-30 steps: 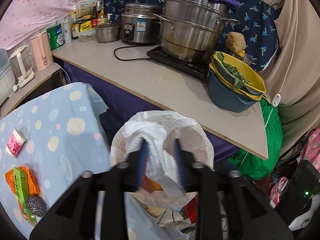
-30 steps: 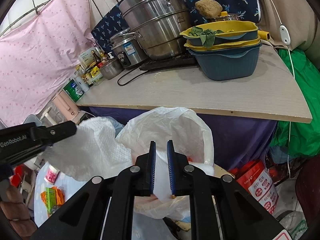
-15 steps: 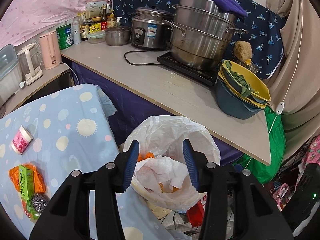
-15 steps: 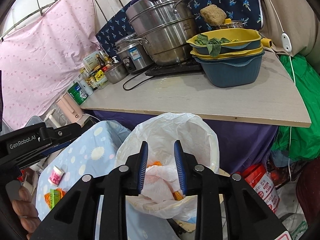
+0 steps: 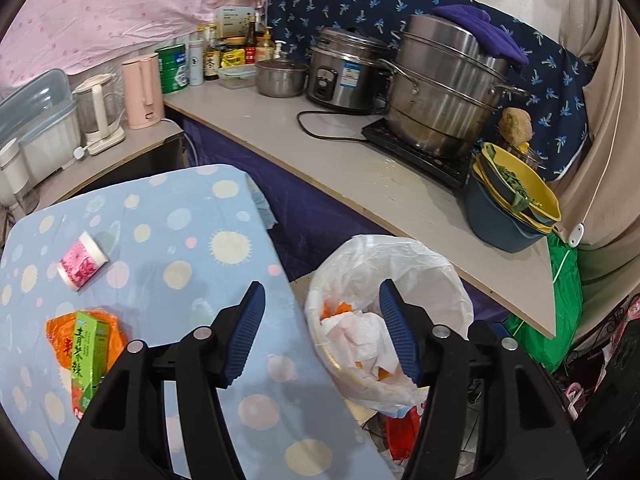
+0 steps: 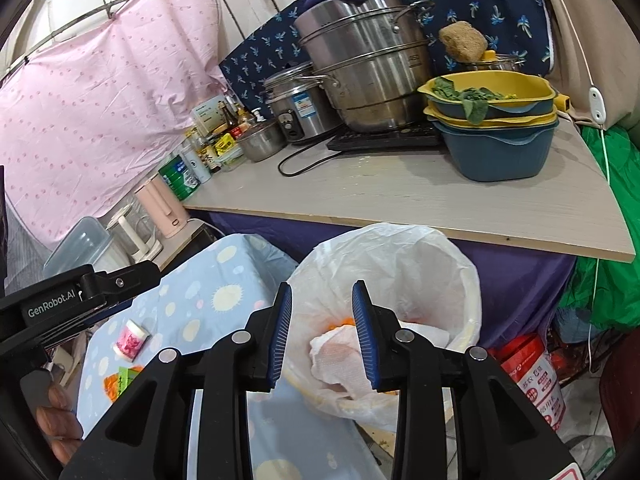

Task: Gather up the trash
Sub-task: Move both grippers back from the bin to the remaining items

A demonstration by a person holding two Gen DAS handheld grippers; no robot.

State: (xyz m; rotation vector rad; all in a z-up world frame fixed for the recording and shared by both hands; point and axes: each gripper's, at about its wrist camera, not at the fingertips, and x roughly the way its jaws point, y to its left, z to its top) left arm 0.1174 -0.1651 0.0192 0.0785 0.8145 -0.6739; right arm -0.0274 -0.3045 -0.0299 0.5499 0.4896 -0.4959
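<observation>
Your left claw (image 5: pixel 322 334) hangs over the edge of the blue spotted worktop (image 5: pixel 192 240), its jaws opening and gripping nothing; one blue pad (image 5: pixel 246 336) sits over the cloth, the other over the mouth of the bin. Your right claw (image 6: pixel 322 334) is also released and opening, with nothing pinched between its pads, and it points down at the same bin.

The bin (image 5: pixel 432 280) stands on the floor just beside the worktop, lined with a white plastic bag (image 6: pixel 400 264). Inside it lies a crumpled white paper towel (image 5: pixel 360 340), on top of orange scraps (image 5: pixel 338 308); what the scraps are is hard to tell from either view.

Trash still on the worktop: an orange wrapper (image 5: pixel 60 332) with a green box (image 5: pixel 86 356) lying on it, near your left claw's near finger, and a small pink-labelled pot (image 5: pixel 82 266) on its side further back. In the right view these same things show small at the lower left, the pot (image 6: pixel 131 339) beyond the box (image 6: pixel 125 376).

Behind the bin runs a long grey kitchen counter (image 5: pixel 320 148) carrying a tall steel steamer pot (image 5: pixel 440 84), a rice cooker (image 5: pixel 344 72) and stacked yellow and blue basins (image 6: pixel 496 128). In the right view your left claw's black body (image 6: pixel 80 300) reaches in from the left, with fingers (image 6: pixel 60 420) of your hand below it.
</observation>
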